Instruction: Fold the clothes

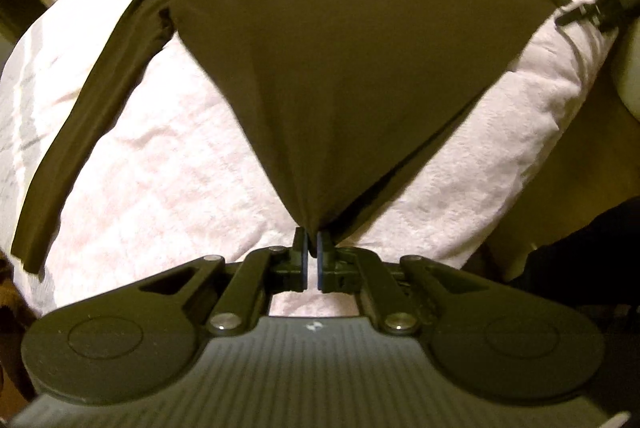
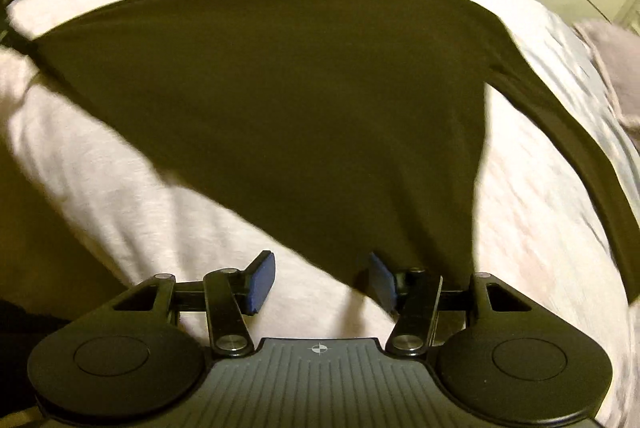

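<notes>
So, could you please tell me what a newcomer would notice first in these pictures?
A dark long-sleeved shirt spread across the white bedcover, filling both views. The left gripper pinches its near corner into a taut point, while the right gripper is open at the opposite hem corner.

Warm, yellowish indoor light; the white bedding glares, nearly washed out. The dark shirt shows blurred edges, worst toward 9 o'clock in the right view. Fisheye bending curves every border.

Your left gripper, bottom centre of frame: jaws pinched nearly together, clamping dark shirt corner. Your right gripper, bottom centre: jaws spread wide, blue pads exposed, gripping nothing.
</notes>
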`<act>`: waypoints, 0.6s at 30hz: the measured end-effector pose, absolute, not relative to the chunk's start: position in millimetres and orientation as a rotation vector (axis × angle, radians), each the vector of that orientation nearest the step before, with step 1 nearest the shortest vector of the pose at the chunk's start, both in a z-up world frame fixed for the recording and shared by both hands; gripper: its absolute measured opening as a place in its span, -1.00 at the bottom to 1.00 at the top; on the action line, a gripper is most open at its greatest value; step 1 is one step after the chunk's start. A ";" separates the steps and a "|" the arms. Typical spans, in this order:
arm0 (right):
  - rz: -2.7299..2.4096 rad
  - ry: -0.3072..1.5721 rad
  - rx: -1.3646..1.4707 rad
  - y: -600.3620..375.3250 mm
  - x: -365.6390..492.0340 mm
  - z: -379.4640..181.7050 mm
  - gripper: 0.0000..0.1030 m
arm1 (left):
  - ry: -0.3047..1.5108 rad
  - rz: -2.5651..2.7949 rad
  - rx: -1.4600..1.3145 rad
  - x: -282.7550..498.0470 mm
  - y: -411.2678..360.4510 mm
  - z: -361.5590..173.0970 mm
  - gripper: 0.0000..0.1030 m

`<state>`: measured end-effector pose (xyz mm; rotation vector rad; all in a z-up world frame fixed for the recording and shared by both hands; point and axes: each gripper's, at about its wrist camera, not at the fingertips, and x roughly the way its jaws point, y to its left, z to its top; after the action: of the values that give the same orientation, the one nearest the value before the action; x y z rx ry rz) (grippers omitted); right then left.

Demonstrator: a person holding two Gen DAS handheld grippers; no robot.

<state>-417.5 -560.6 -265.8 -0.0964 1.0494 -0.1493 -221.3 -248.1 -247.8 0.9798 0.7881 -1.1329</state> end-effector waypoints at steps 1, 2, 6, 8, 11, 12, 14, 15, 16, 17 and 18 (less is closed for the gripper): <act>-0.170 1.043 -0.069 -569.2 -419.9 -262.7 0.08 | 0.787 -1.141 0.992 -221.5 -249.4 -249.4 -0.97; -0.191 1.037 -0.041 -577.9 -422.3 -259.5 0.08 | 0.798 -1.147 1.004 -222.1 -248.7 -250.7 -1.00; -0.276 1.009 0.076 -613.7 -431.7 -246.7 0.08 | 0.839 -1.166 1.025 -222.6 -242.9 -251.3 -1.00; -0.329 0.995 0.180 -638.5 -436.2 -243.6 0.08 | 0.857 -1.165 0.995 -220.3 -235.9 -245.6 -0.94; -0.361 0.991 0.353 -670.8 -436.9 -251.9 0.08 | 0.909 -1.115 0.843 -204.3 -227.4 -233.6 -0.85; -0.371 0.989 0.411 -681.6 -437.1 -254.7 0.08 | 0.926 -1.096 0.790 -198.6 -224.8 -229.8 -0.81; -0.391 0.983 0.526 -703.2 -437.5 -260.3 0.08 | 0.987 -1.023 0.661 -180.9 -226.0 -229.1 -0.59; -0.389 0.985 0.568 -711.4 -436.4 -263.6 0.08 | 1.013 -1.000 0.605 -173.0 -228.7 -230.8 -0.50; -0.365 0.998 0.580 -714.9 -432.8 -268.0 0.08 | 1.040 -0.978 0.550 -165.2 -231.7 -232.8 -0.47; -0.341 1.012 0.588 -718.1 -429.3 -272.5 0.08 | 1.072 -0.969 0.508 -158.9 -236.5 -237.6 -0.45; -0.318 1.032 0.588 -719.5 -427.3 -277.5 0.08 | 1.110 -0.968 0.481 -153.8 -242.4 -243.8 -0.43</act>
<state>-427.3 -719.5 -277.5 0.5882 1.0321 -0.3176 -153.8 -242.4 -243.8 0.4812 1.1099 -0.9677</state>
